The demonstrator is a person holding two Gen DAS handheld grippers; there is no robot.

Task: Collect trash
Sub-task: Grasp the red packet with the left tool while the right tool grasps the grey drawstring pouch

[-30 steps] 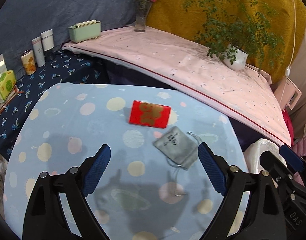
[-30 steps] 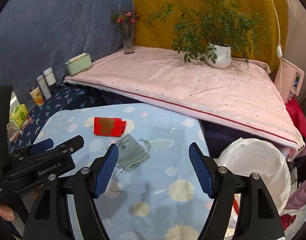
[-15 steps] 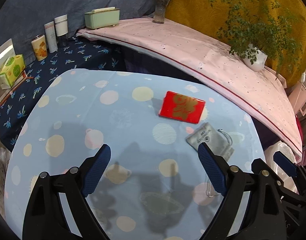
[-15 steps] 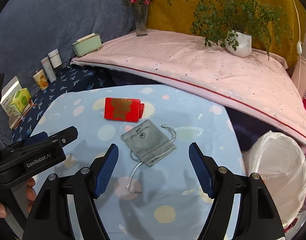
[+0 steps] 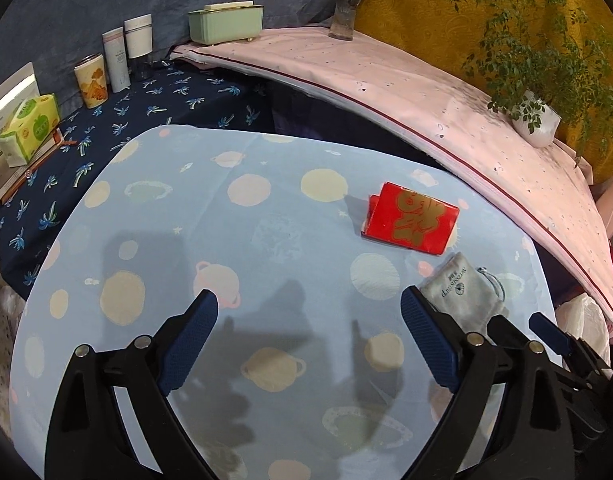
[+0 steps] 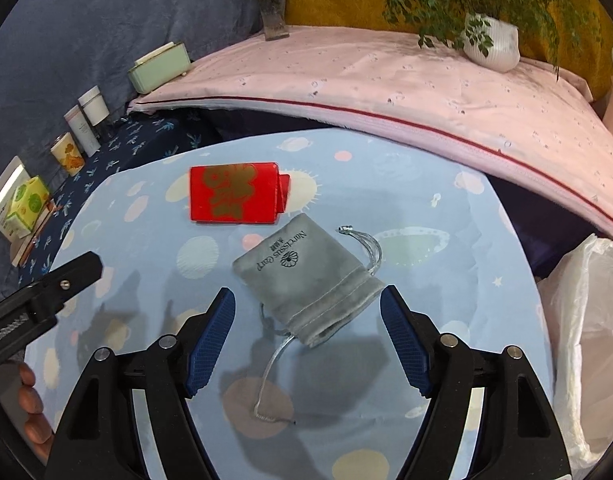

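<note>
Right now the right claw (image 6: 306,340) is hovering over the gray drawstring pouch (image 6: 302,276), its jaws spread and opening a little more, with the pouch's gathered mouth lying between the blue pads but not pressed by them. The pouch is lying flat near the right edge of the tabletop (image 6: 446,288), just beside the red packet (image 6: 232,194), which is sitting closer to the far edge. Its cord (image 6: 272,364) is trailing toward the near edge.

The pouch is looking soft, light and limp, probably velvety, so it is likely to fold and sag when lifted; pinching across the bunched mouth or the body should be giving the surest hold, while the thin cord is likely to slip. The packet is appearing stiffer, glossy and flat, so harder to get under.

The pouch is reading "Narcissus Garp" beside a small flower mark. The packet is carrying gold ornament I cannot read.

The left claw (image 5: 308,332) is spread too, holding nothing, over bare cloth. A white bag (image 6: 586,340) is waiting past the right edge.
</note>
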